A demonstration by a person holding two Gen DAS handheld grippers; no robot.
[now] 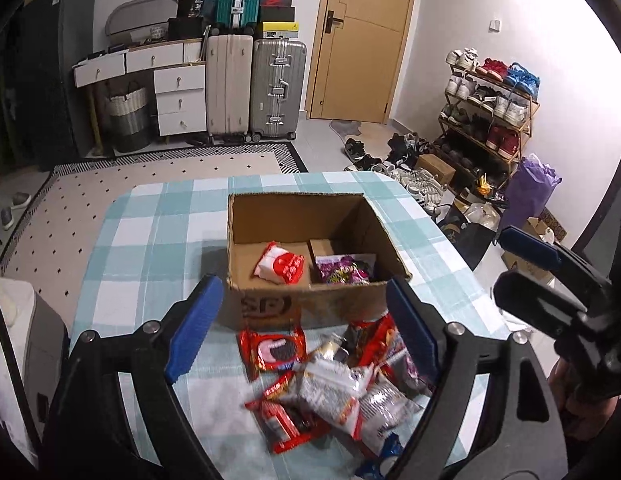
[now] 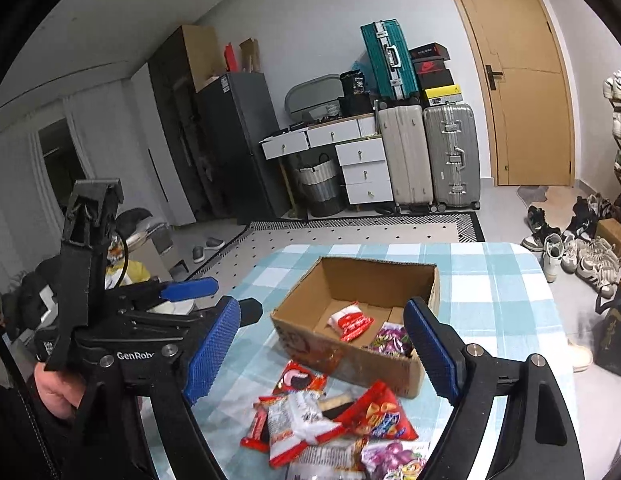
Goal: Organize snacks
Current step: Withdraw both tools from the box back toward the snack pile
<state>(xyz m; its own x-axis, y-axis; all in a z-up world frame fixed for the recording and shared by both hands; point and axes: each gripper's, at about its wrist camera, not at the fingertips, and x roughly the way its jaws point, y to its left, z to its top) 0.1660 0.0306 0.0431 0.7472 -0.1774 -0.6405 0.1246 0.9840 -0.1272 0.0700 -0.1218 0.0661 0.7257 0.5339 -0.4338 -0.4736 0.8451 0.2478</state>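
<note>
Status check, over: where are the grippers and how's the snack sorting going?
Left gripper and right gripper: jaws open, empty. Cardboard box holds two packets; snack pile waits on the table in front. Nothing in the way.

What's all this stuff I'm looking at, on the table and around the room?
cardboard box: one, brown, open, on the table
packets in the box: two, a red and white packet and a purple packet
snack pile: several packets, mostly red, silver and purple, loose in front of the box
table: one, blue and white checked cloth
suitcases: three, beige, silver, teal, by the far wall
door: one, tan, shut
shoe rack: one, full, right of the door
left gripper: open, empty, blue pads
right gripper: open, empty, blue pads
</note>
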